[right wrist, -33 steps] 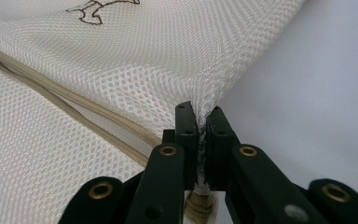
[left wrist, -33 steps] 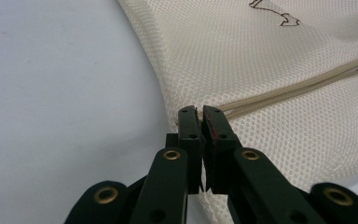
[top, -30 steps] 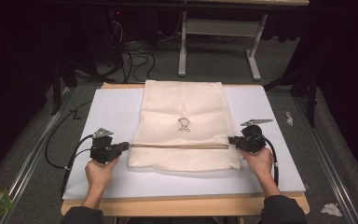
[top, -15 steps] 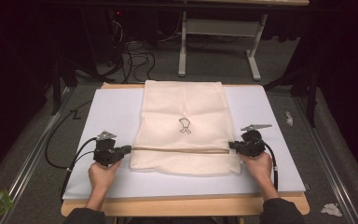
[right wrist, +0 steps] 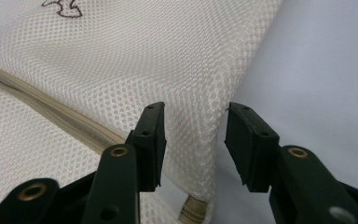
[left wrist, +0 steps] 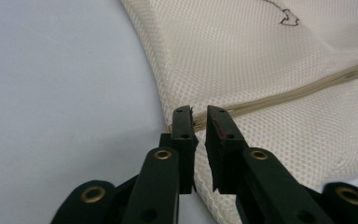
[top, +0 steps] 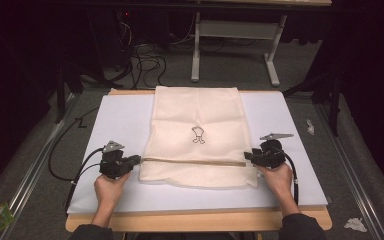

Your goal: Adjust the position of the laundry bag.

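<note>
Left tool (left wrist: 199, 116) was at the left edge of the cream mesh bag (top: 196, 135), its jaws nearly together with a thin gap at the end of the beige zipper (left wrist: 298, 91) — whether they pinched the fabric, I cannot tell. Right tool (right wrist: 195, 121) stood released, jaws apart around the bag's right edge. The bag lay flat in the middle of the white sheet (top: 115, 125) on the bench (top: 200, 220), with a small dark drawing (top: 198, 135) on it.

The mesh bag (top: 196, 135) lies mid-board (top: 290, 115), running from the far edge toward the near edge. The left gripper (top: 134, 161) sits at its left side, the right gripper (top: 247, 156) at its right side, both at the zipper line (top: 195, 161).
</note>
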